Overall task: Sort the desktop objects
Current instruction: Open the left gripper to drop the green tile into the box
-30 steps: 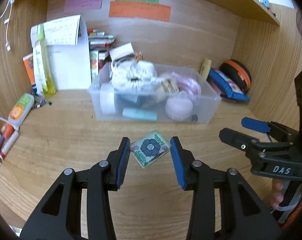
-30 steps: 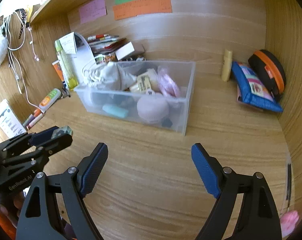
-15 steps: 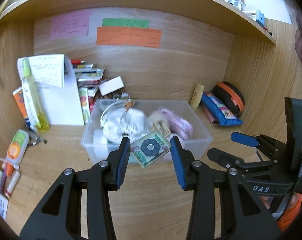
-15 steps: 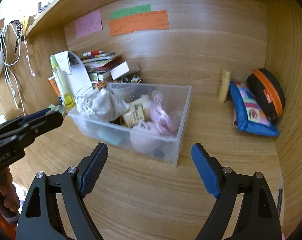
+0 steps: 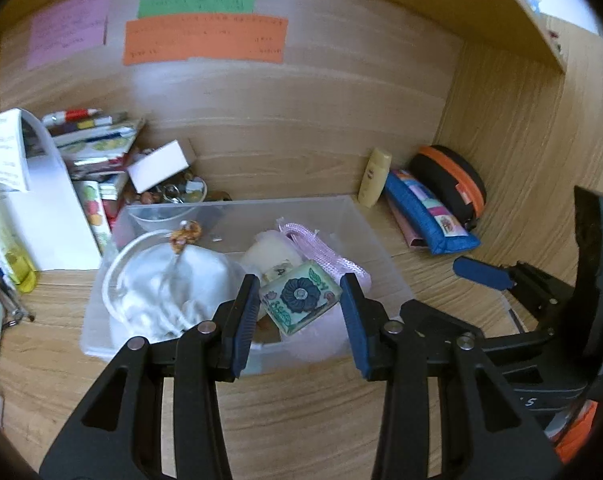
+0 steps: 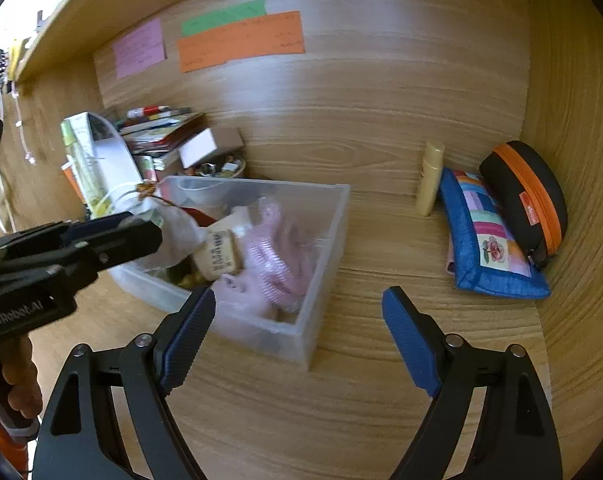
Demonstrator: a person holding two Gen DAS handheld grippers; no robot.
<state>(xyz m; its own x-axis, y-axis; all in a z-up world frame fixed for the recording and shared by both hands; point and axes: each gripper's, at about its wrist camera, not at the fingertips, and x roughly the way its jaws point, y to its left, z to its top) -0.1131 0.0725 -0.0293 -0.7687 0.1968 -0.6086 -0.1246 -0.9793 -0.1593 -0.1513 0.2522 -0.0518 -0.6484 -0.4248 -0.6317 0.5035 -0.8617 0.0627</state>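
Since a second ago we have lifted the tile (image 5: pixel 299 297) off the bench (image 5: pixel 293 420) and carried it forward; it now hangs over the near part of the clear bin (image 5: pixel 385 268), where earlier it lay on the wood in front of it. The left gripper (image 5: pixel 300 314) pinches the tile between its blue pads, jaws partly closed on its two edges, flower side facing up and tilted.

The right gripper (image 6: pixel 299 340) has also come closer to the bin (image 6: pixel 325 248); its jaws stand wide apart with nothing between them, above bare bench just right of the bin's near corner. In the right wrist view the left gripper (image 6: pixel 113 232) reaches in from the left over the bin's left end; the tile is hidden there.

Inside the bin we see a white drawstring pouch (image 5: pixel 169 284), a pink ribbed item (image 5: pixel 329 252) and a cream block with print (image 6: pixel 219 256). Against the right wall lie a blue patchwork pouch (image 5: pixel 429 216), a black case with orange zip (image 5: pixel 453 176) and a small yellow tube (image 5: pixel 375 176). Books and papers are stacked at back left (image 5: pixel 97 140).
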